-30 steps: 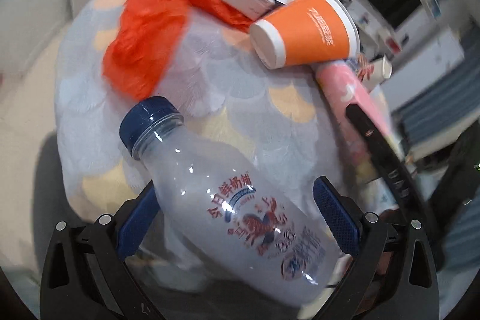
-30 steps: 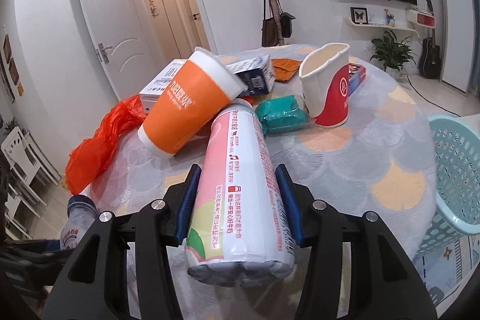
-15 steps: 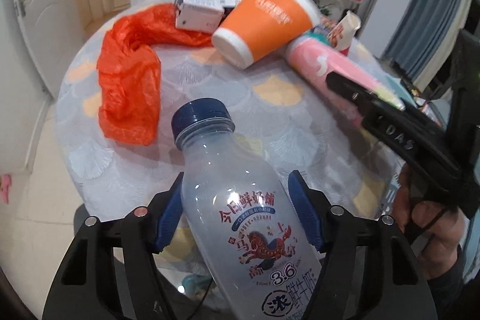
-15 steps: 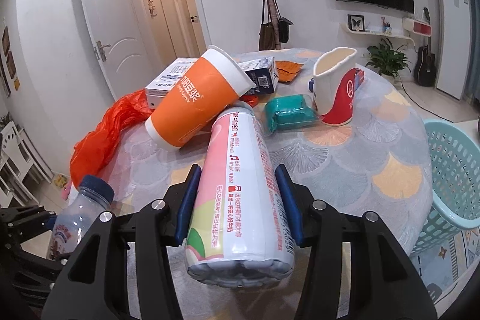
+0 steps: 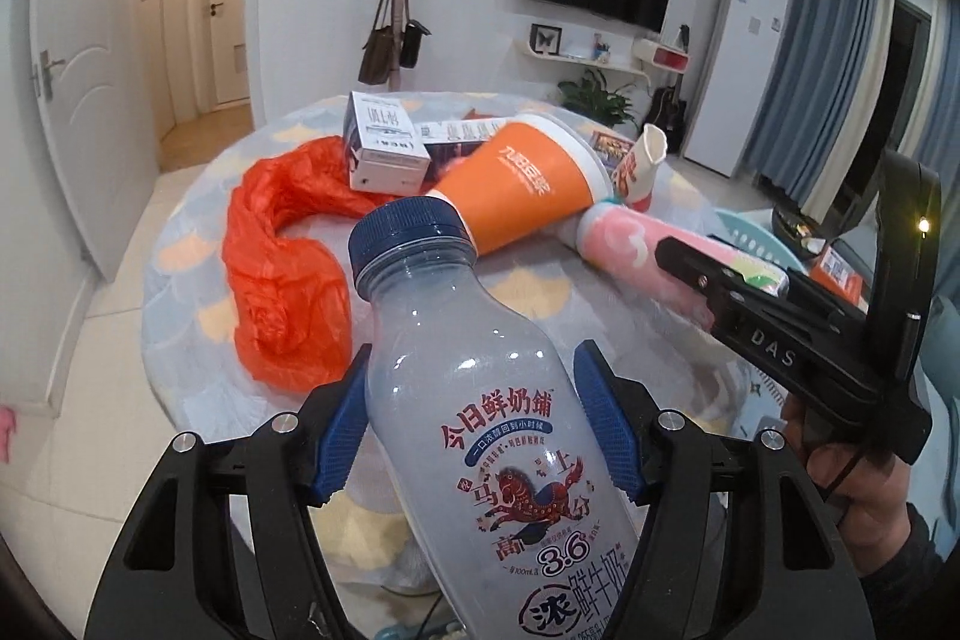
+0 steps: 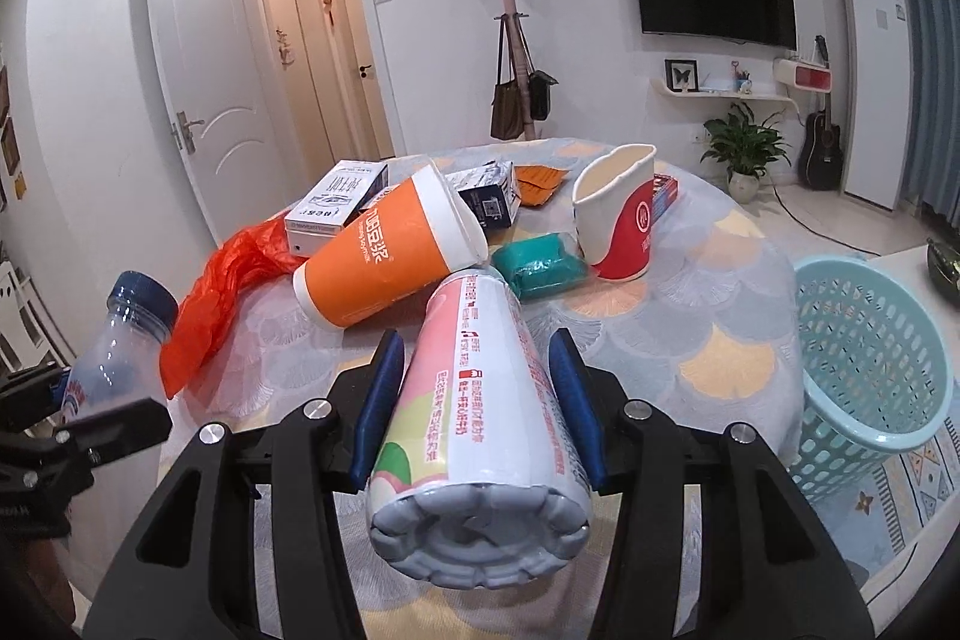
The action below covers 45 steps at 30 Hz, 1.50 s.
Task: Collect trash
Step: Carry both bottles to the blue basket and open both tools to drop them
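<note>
My left gripper (image 5: 474, 415) is shut on a clear milk bottle (image 5: 480, 400) with a blue cap, held up at the near edge of the round table (image 5: 180, 280); the bottle also shows in the right wrist view (image 6: 120, 334). My right gripper (image 6: 474, 388) is shut on a pink-and-white tissue pack (image 6: 480, 400), also in the left wrist view (image 5: 648, 256). An orange paper cup (image 6: 390, 256) lies on its side on the table, touching the pack's far end. An orange plastic bag (image 5: 282, 268) lies at the left.
A red-and-white cup (image 6: 624, 220), a teal packet (image 6: 540, 268), white boxes (image 6: 336, 208) and an orange sachet (image 6: 540, 181) lie on the table. A light blue laundry-style basket (image 6: 870, 358) stands on the floor to the right.
My left gripper closed on the bottle and lifted it upright off the table. My right gripper rose slightly with the tissue pack.
</note>
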Tool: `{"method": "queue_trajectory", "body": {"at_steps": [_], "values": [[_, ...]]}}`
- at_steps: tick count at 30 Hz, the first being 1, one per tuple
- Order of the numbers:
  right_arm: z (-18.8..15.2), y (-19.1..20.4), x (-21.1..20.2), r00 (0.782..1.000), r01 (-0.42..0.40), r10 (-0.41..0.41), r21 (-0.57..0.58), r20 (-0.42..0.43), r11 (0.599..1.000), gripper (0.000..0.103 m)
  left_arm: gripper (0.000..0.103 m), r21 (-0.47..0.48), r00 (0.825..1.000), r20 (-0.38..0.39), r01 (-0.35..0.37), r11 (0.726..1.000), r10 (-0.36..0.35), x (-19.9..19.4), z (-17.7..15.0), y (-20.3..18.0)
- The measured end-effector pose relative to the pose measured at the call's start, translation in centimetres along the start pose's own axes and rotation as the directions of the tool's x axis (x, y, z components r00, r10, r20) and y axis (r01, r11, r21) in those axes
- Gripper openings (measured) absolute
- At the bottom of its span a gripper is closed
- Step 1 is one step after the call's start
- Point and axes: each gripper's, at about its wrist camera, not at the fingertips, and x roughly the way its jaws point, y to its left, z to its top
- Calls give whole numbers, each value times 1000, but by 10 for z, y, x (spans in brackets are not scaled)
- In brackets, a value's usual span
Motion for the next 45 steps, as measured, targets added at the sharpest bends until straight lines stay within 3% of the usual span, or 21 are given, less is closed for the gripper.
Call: {"method": "queue_trajectory", "body": {"at_steps": [3,8,12,16,18,22,26,31,37,41,45], "values": [[0,0,1,1000,2,-2,-3,-25,1000,47,64,-8,1000,9,-2,1000,2,0,3,2],[-15,4,23,986,32,-40,-53,-161,998,47,64,-14,1000,17,-11,1000,12,-1,6,5],[-15,8,24,983,50,-64,-83,-172,995,47,64,-18,1000,17,-19,1000,19,-1,6,8],[-18,15,41,956,71,-111,-150,-273,986,49,64,-18,999,29,-25,1000,26,-2,5,10],[-18,18,43,958,93,-132,-161,-254,983,47,64,-20,999,33,-31,999,32,-3,5,12],[-18,8,42,967,46,-64,-79,-245,996,47,64,-27,999,34,-36,999,37,-4,5,17],[-15,-8,33,968,-53,62,42,-244,998,46,64,-31,998,49,-38,999,39,-6,7,21],[-7,-20,13,974,-100,118,100,-194,990,46,64,-29,998,61,-28,999,30,-6,12,21],[-5,-36,4,952,-191,237,230,-195,954,46,64,-22,998,68,-7,1000,9,-7,15,17],[-4,-51,-1,905,-306,391,383,-167,872,46,64,-17,997,73,3,1000,-2,-9,16,16],[0,-56,-10,876,-370,467,455,-121,810,46,64,-14,996,85,14,1000,-12,-13,18,14]]}}
